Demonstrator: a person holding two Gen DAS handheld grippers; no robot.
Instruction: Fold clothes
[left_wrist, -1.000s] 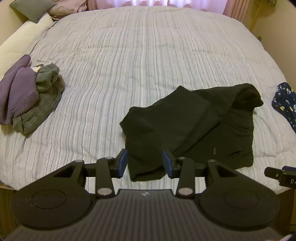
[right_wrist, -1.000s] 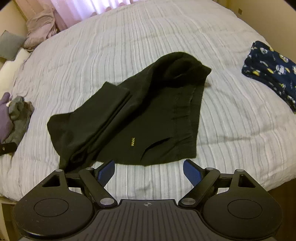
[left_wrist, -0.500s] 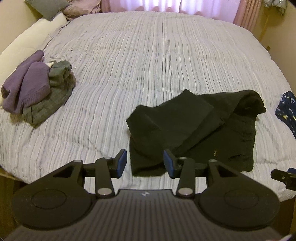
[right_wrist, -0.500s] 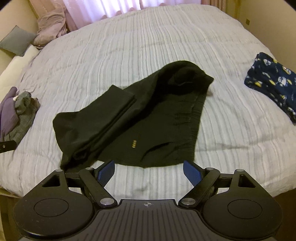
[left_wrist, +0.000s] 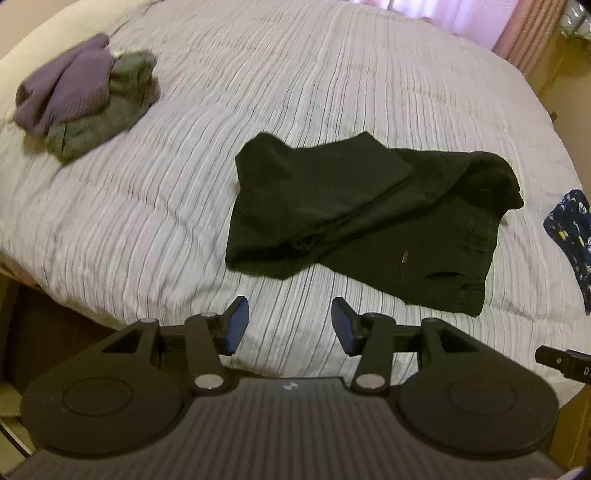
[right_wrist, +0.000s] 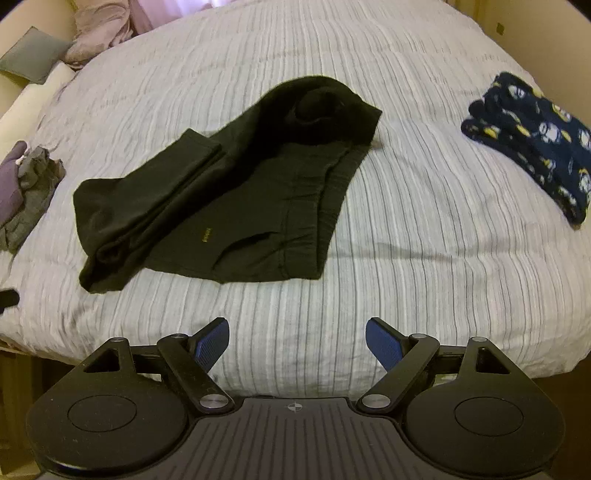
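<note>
Both tongs have drawn back from the black garment (left_wrist: 354, 218): a second ago the left tongs (left_wrist: 290, 325) overlapped its near hem, and now bare bed (left_wrist: 288, 325) lies between. The right tongs (right_wrist: 295, 341) have pulled away likewise.

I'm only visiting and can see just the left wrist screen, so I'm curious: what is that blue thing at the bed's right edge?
Observer: A navy garment printed all over with small yellow and white figures, lying apart from the black garment.
Visitor: Is the other claw holding anything?
Observer: No, the right claw is open and empty.
Visitor: What's beyond the purple pile?
Observer: A grey pillow beside crumpled pink fabric.
</note>
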